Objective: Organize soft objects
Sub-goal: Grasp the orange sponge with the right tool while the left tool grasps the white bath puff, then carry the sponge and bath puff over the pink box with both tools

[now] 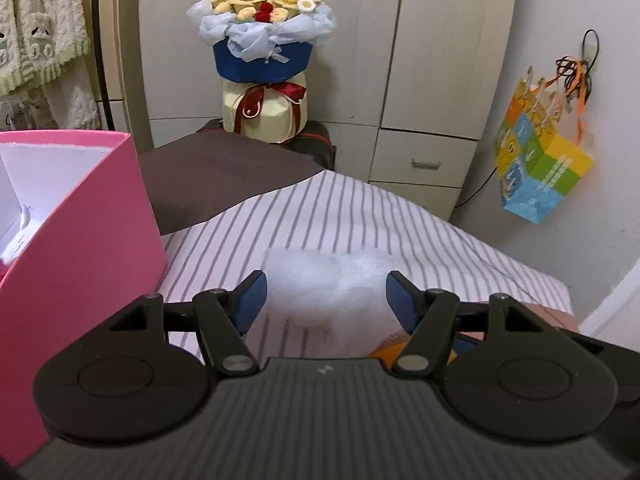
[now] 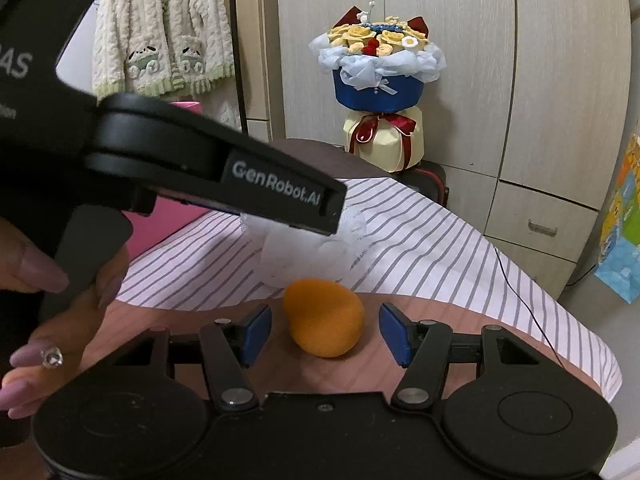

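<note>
A white fluffy soft thing (image 1: pixel 324 284) lies on the striped cloth (image 1: pixel 360 216). My left gripper (image 1: pixel 326 292) hangs low over it, jaws open, blue pads either side of it with no clear squeeze. In the right wrist view, the left gripper (image 2: pixel 330 216) shows side-on above the white fluffy thing (image 2: pixel 304 252). An orange egg-shaped sponge (image 2: pixel 324 316) rests on the bare wooden tabletop (image 2: pixel 420 308). My right gripper (image 2: pixel 324 312) straddles it, open, with a gap at each pad. A sliver of the orange sponge (image 1: pixel 384 350) peeks out under the left gripper.
A pink open box (image 1: pixel 80 260) stands close on the left, white inside. A knitted flower bouquet (image 1: pixel 264 40) stands at the back against cupboards. A colourful paper bag (image 1: pixel 540 160) hangs on the right wall. A person's hand (image 2: pixel 48 320) holds the left gripper's handle.
</note>
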Motion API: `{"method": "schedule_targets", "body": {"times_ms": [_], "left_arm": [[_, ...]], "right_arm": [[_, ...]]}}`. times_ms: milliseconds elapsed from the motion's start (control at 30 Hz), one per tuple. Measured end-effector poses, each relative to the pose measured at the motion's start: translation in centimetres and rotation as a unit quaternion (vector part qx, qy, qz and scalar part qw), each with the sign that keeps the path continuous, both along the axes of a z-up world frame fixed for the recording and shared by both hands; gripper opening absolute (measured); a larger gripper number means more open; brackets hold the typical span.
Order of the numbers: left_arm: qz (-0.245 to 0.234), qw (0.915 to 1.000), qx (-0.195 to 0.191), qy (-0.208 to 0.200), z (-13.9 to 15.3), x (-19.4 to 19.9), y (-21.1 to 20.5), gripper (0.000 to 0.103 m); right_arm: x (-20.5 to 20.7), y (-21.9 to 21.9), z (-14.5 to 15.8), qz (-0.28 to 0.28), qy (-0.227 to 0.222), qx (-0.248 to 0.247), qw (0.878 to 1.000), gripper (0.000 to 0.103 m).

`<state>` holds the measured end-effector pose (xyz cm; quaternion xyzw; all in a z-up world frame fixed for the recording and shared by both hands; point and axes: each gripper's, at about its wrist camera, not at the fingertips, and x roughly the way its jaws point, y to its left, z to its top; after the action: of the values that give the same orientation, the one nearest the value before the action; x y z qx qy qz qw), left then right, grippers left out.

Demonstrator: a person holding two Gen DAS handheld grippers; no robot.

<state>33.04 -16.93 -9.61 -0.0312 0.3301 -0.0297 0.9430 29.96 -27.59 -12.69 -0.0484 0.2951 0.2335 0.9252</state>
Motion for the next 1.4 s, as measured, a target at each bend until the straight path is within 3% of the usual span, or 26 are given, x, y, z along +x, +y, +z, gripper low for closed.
{"method": "schedule_targets", "body": {"times_ms": [167, 200, 300, 400, 800, 1133, 1400], "left_arm": [[0.012, 0.9996, -0.02, 0.017, -1.0, 0.4, 0.5, 0.062], [0.01, 0.9996, -0.02, 0.017, -1.1, 0.4, 0.5, 0.058], [-0.002, 0.9998, -0.019, 0.009, -1.1, 0.1, 0.2, 0.046], [-0.001, 0.9996, -0.027, 0.002, -0.9, -0.4, 0.3, 0.039], [-0.008, 0.9992, -0.035, -0.019, 1.2, -4.6, 1.9, 0.036], [-0.049, 0.9979, -0.024, -0.034, 2.6, -9.2, 2.2, 0.033], [-0.101, 0.9929, 0.012, -0.061, 3.8, -13.1, 2.5, 0.032]], "right_arm": [[0.4, 0.1, -0.4, 0.004, 0.021, 0.014, 1.0, 0.064], [0.3, 0.1, -0.4, 0.002, 0.022, 0.018, 1.0, 0.064], [-0.1, 0.2, -0.4, -0.003, 0.017, 0.017, 1.0, 0.047], [-0.3, 0.2, -0.2, -0.015, 0.017, 0.018, 1.0, 0.045], [-3.8, 0.1, 1.0, -0.061, 0.012, 0.005, 0.998, 0.045], [-7.5, 0.0, 2.3, -0.089, 0.011, -0.014, 0.996, 0.045], [-10.6, 0.1, 3.3, -0.105, 0.01, -0.04, 0.994, 0.045]]}}
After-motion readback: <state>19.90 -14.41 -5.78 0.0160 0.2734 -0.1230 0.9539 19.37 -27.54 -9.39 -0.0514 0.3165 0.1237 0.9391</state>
